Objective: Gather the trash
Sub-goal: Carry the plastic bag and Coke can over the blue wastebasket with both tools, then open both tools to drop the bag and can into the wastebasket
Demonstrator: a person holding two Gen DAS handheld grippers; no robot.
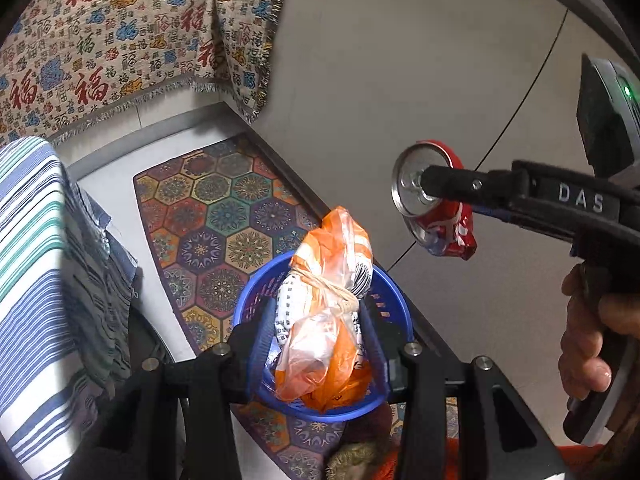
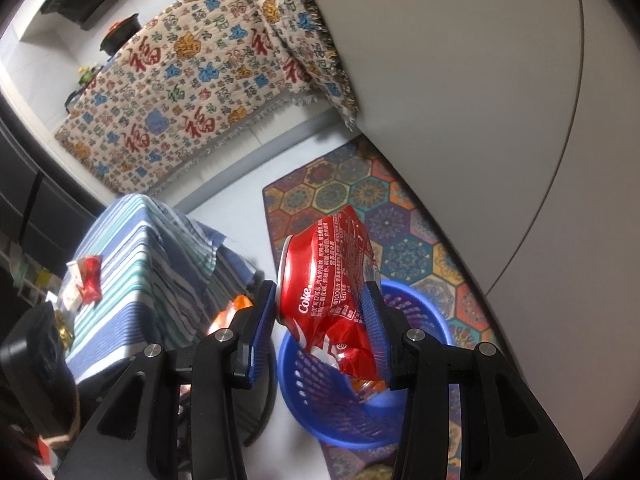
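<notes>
My left gripper (image 1: 322,310) is shut on a crumpled orange and white plastic bag (image 1: 324,332) tied with string, its blue pads pressing the bundle from both sides. The bag hangs over a round blue basket (image 1: 256,292) standing on the rug. A crushed red Coke can (image 2: 320,280) sits between the blue pads of my right gripper (image 2: 320,290), which is shut on it above the basket (image 2: 320,408). Seen from the left wrist, that can (image 1: 452,232) hangs up and to the right of the basket. Something orange lies inside the basket.
A table under a striped cloth (image 2: 140,264) stands left of the basket, with a red wrapper (image 2: 90,276) on it. The hexagon-patterned rug (image 1: 224,208) lies along a grey wall (image 1: 400,60). A blanket with red characters (image 1: 120,40) hangs behind. A hand (image 1: 584,344) grips the right handle.
</notes>
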